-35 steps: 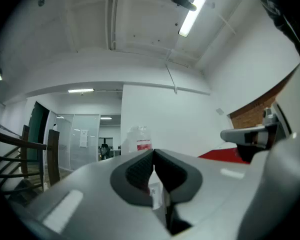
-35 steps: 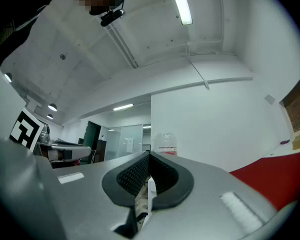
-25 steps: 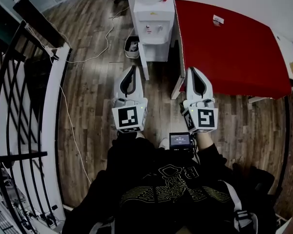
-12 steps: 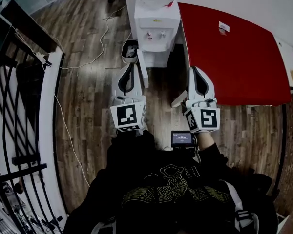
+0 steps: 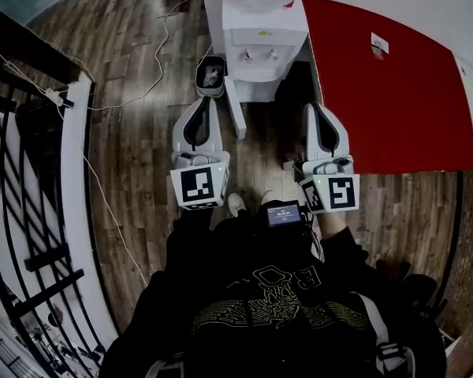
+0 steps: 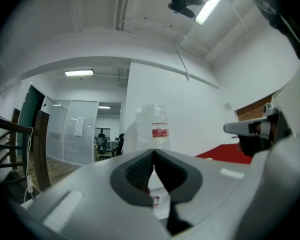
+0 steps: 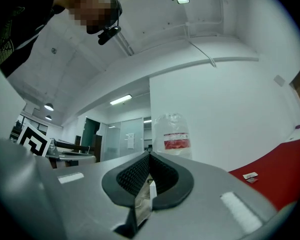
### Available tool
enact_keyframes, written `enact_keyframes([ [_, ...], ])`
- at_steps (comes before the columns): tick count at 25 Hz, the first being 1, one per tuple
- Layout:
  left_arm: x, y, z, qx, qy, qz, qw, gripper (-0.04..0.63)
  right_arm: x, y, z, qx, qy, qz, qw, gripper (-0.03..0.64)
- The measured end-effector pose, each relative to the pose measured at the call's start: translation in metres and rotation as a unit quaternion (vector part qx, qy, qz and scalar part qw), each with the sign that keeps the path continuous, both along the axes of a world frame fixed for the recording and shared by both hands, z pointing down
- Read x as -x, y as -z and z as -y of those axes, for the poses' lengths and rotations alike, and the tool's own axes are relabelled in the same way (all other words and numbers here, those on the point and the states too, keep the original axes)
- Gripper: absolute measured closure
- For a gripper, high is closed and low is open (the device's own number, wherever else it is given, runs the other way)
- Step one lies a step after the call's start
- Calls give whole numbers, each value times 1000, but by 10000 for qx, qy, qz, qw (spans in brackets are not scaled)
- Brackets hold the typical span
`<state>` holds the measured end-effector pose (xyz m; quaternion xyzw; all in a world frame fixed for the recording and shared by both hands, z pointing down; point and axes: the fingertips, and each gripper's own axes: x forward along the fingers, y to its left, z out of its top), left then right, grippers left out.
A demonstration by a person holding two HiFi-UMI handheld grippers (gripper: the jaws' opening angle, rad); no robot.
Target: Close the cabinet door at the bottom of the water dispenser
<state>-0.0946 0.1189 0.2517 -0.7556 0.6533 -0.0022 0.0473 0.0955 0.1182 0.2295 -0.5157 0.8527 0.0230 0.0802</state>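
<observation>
Both grippers have come closer to the dispenser (image 5: 262,34) since the earlier frame, and the person has stepped forward with them

At the left, the left gripper (image 5: 206,105) has its jaws pressed together with nothing between them. Its tip is near the bin (image 5: 210,75) and just left of the door (image 5: 235,110), apparently without touching it. The door stands open from the left front corner of the dispenser and points toward the person, seen almost edge-on. At the right, the right gripper (image 5: 318,110) also has its jaws together and empty. It is in front of the dark gap between the dispenser and the red table (image 5: 394,77).

The step in hand seems to be the approach to the door. The left gripper is probably the better one for it, because it is already on the outer side of the door. It should meet the panel near the free edge, far from the hinge, and follow the swing to the right and then inward until the door lies flat. The right gripper should stay out of this path. A slow, steady push is safer, so the light dispenser does not shift
</observation>
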Motion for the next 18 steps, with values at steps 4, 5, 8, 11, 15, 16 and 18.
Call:
enact_keyframes([
  [4,21,-15,34,94,179,105,9997,589,21,-29,43,236,211,-60,9995,618],
  [5,28,-18,44,120,249,152,9995,589,27,-36,57,289,250,-98,9992,617],
  [8,43,-32,78,230,440,232,9985,589,35,-60,94,361,291,-220,9987,617],
  [11,47,-46,104,305,509,233,9980,589,45,-89,125,529,482,-400,9966,572],
  [15,50,-75,136,373,644,205,9970,589,63,-132,170,712,734,-442,9938,540],
  [16,51,-86,140,438,689,178,9965,589,67,-144,178,760,770,-473,9930,535],
  [18,54,-110,146,602,761,119,9952,589,76,-172,193,907,786,-549,9913,520],
])
